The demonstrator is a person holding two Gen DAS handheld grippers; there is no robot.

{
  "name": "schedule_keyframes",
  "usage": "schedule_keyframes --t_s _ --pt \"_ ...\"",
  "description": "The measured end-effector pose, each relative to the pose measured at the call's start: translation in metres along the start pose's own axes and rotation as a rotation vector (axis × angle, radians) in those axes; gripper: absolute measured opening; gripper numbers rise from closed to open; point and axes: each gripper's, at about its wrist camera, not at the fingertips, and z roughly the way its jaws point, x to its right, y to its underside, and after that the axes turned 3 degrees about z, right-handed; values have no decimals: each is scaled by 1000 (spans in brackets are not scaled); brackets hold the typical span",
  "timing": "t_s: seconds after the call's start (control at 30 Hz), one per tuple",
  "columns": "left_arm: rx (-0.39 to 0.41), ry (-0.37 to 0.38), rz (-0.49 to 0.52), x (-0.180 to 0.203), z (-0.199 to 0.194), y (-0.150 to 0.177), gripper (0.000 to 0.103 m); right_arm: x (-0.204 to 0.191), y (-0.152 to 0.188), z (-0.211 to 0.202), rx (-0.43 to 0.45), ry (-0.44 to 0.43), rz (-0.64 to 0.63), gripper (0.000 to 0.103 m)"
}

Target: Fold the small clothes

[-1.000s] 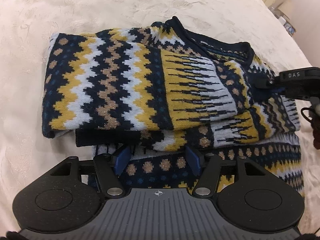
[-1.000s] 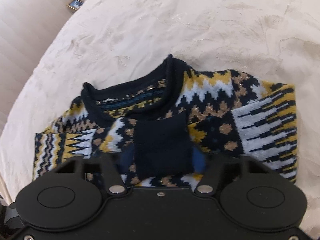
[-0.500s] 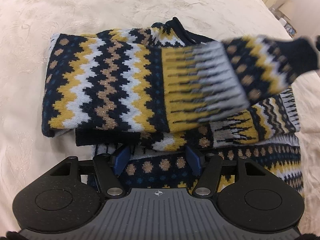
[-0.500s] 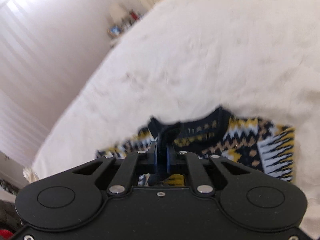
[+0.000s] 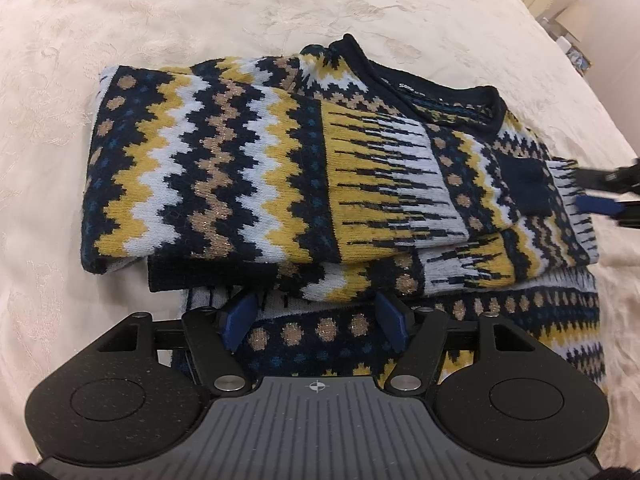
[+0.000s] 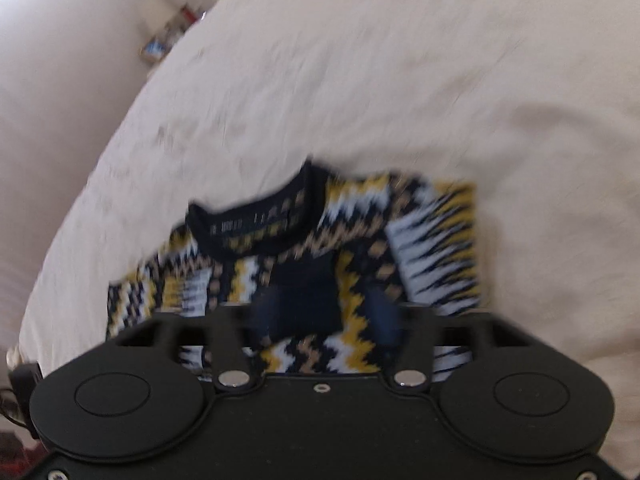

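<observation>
A small knitted sweater (image 5: 248, 176) in navy, yellow, white and tan zigzags lies on the cream bedspread (image 5: 200, 12). Both sleeves are folded across its body. The navy cuff (image 5: 526, 188) of the upper sleeve lies flat near the right side. My left gripper (image 5: 316, 320) is open, its blue pads either side of the sweater's near hem. My right gripper (image 6: 324, 312) is open just above the navy cuff (image 6: 304, 296); it also shows at the right edge of the left wrist view (image 5: 600, 196). The right wrist view is blurred.
The bedspread surrounds the sweater on all sides. Pale furniture and small items (image 5: 560, 4) stand beyond the bed at the far right. A wall and shelf clutter (image 6: 160, 40) show at the far left of the right wrist view.
My right gripper was shut on the sleeve cuff and held it up half a second ago. Now the sleeve lies across the sweater again and the right gripper has opened.
</observation>
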Motion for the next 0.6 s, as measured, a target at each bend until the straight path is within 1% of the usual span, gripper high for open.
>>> schedule_keyframes --t_s 0.1,0.27,0.33,0.37,0.4,0.43,0.5,0.6 --pt "-4 1 0 0 1 0 65 -4 2 26 -48 13 -27 67" --pt "0 1 -6 0 2 0 65 -2 0 44 -65 -6 3 67" --pt "2 -1 -6 0 2 1 66 -6 -1 46 -71 -24 2 48" --pt "2 -2 -5 1 3 1 66 -10 -1 48 -78 -10 -9 17" --pt "3 -2 -4 1 3 1 66 -15 -1 47 -83 -1 -24 16" --pt "3 -3 -3 1 3 1 66 -21 -1 44 -76 -15 -40 16" --pt "3 -2 -2 1 3 1 66 -34 -2 32 -51 -78 -64 15" --pt "3 0 2 1 3 1 66 -54 -6 -6 21 -179 -90 14"
